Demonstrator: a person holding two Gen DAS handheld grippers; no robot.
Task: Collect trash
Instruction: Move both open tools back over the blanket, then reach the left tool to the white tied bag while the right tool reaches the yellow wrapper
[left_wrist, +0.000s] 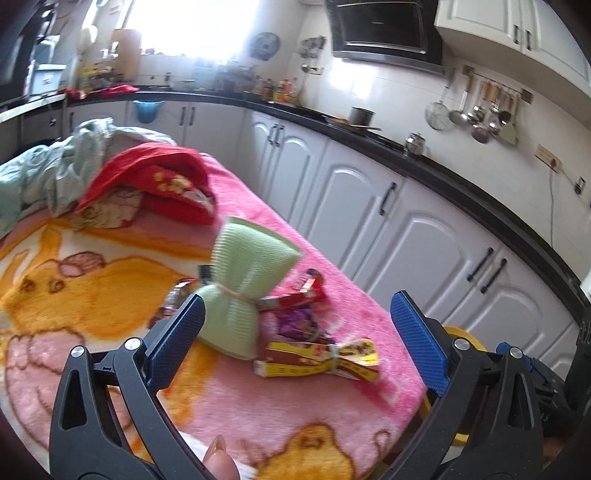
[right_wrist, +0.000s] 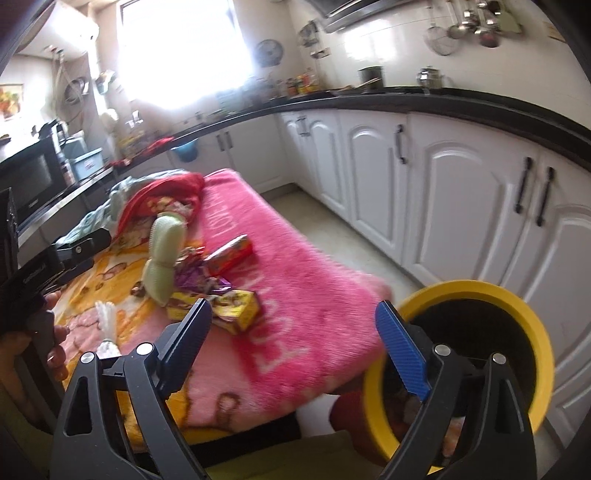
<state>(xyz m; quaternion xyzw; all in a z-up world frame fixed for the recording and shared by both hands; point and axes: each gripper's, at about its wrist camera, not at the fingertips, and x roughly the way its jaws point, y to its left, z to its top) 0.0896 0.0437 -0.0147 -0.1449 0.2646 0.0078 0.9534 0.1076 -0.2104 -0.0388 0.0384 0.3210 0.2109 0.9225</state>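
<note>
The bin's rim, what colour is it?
Yellow; the bin shows best in the right wrist view.

yellow bin (right_wrist: 517, 302) partly hidden, wrappers (left_wrist: 299, 321) perhaps blurred

A green tied bundle (left_wrist: 240, 291) lies mid-frame on the pink blanket (left_wrist: 295, 417), touching purple wrappers (left_wrist: 295, 321), a red box (left_wrist: 295, 295) and a crushed yellow box (left_wrist: 317, 358). A yellow-rimmed bin (right_wrist: 517, 306) stands lower right.

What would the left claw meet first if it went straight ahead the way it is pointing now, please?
Most likely the wrapper pile: the open left claw frames the purple wrapper and the yellow box lying on the pink blanket. The green sponge sits towards its left finger. Depth is unclear.
</note>
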